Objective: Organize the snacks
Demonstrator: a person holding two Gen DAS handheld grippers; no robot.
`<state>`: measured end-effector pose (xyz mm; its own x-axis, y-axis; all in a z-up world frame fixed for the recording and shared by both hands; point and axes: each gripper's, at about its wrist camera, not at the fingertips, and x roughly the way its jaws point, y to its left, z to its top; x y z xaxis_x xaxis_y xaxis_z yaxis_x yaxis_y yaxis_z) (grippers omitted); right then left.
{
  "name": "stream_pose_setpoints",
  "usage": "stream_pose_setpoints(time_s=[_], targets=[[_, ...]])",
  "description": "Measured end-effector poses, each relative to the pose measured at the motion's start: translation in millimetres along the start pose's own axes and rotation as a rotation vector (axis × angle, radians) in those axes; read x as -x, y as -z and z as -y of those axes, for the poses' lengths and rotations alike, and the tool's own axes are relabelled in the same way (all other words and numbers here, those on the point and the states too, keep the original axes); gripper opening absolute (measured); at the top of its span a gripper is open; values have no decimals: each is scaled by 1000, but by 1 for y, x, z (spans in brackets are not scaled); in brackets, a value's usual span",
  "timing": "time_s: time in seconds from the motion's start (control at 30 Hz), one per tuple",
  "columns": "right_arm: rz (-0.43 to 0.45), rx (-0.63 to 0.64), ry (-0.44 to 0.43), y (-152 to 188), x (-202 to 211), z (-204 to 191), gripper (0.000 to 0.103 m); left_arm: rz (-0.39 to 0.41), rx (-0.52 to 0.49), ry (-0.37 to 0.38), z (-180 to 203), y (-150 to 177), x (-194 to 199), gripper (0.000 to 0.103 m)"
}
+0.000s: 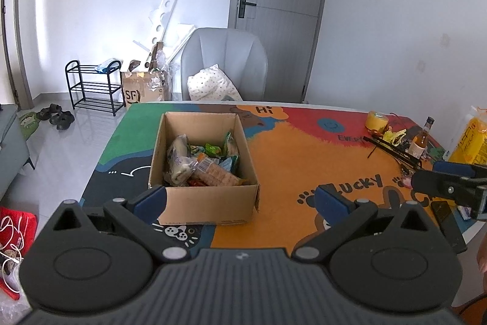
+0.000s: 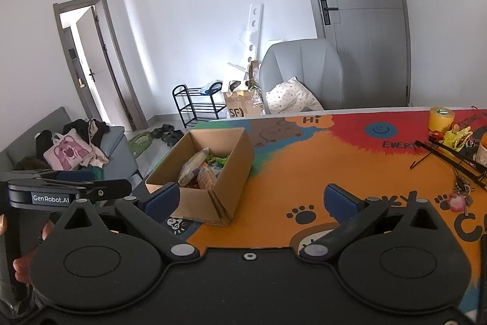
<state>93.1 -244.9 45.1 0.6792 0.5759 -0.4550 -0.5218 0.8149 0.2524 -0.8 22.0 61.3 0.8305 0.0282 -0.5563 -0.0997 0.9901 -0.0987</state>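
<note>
An open cardboard box (image 1: 207, 204) stands on the colourful table mat (image 1: 289, 154), holding several wrapped snacks (image 1: 201, 163). My left gripper (image 1: 240, 198) is open and empty, held just in front of the box's near wall. In the right wrist view the box (image 2: 234, 160) sits ahead to the left with the snacks (image 2: 204, 169) inside. My right gripper (image 2: 251, 198) is open and empty, above the orange part of the mat (image 2: 304, 172), right of the box. The right gripper also shows in the left wrist view (image 1: 450, 185) at the far right.
At the table's right end are a yellow tape roll (image 1: 376, 120), a small bottle (image 1: 421, 139), a black rack (image 1: 395, 150) and a yellow bag (image 1: 470, 139). A grey chair (image 1: 225, 63) with a cushion stands behind the table. A sofa (image 2: 115, 142) is at the left.
</note>
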Motion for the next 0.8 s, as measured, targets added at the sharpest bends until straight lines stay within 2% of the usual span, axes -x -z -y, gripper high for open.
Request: stream_pose_setpoints(time_s=[0.8], targets=[[-15, 13, 3, 1, -2, 1, 103, -17, -7, 9, 3, 5, -7, 103]])
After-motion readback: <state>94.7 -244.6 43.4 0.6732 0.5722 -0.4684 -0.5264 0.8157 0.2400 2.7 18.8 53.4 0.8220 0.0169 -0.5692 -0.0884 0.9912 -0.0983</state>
